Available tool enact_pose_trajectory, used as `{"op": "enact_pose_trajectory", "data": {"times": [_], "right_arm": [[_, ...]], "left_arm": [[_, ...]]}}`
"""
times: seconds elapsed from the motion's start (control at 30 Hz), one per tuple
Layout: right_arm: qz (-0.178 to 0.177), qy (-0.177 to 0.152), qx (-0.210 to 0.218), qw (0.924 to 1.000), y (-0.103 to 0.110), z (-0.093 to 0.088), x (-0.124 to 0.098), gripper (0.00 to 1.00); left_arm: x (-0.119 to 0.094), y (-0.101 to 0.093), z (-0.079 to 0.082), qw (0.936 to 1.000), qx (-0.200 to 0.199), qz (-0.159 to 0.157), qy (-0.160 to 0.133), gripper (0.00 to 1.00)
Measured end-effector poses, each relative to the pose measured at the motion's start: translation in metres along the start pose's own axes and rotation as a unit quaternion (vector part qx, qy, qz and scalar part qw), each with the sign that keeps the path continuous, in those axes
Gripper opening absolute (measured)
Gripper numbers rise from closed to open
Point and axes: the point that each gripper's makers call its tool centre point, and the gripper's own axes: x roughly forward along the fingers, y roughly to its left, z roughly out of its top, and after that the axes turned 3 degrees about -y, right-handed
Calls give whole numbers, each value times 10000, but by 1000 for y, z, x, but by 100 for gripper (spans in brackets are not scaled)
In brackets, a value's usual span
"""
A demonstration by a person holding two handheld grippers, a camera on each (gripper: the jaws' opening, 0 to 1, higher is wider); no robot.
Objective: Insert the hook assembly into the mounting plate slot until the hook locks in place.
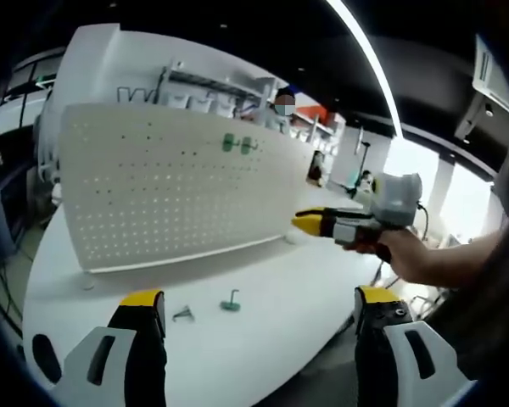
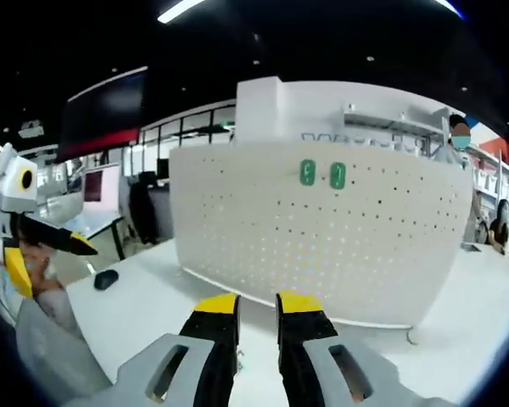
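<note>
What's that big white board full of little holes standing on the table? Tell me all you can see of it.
The white perforated pegboard panel stands upright on the white table, its face covered in regular rows of small holes. It looks like painted metal or plastic. Two small green hook pieces are mounted side by side near its top edge. Its bottom edge rests on the tabletop. Neither pair of jaws touches it.

Both views look from above the white table (image 1: 263,280) toward the pegboard (image 1: 170,186), which stands mid-frame in each.
</note>
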Motion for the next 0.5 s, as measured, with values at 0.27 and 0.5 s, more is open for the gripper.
{"op": "enact_pose_trajectory", "data": {"times": [0.27,0.5], "right_arm": [[145,225,92,9996,17,-24,-22,16],[287,417,176,9986,34,-43,-39,17]], "left_arm": [[-3,-2,-2,10000,-12,30,2,94],[-5,-1,-7,10000,-27,48,44,93]]}}
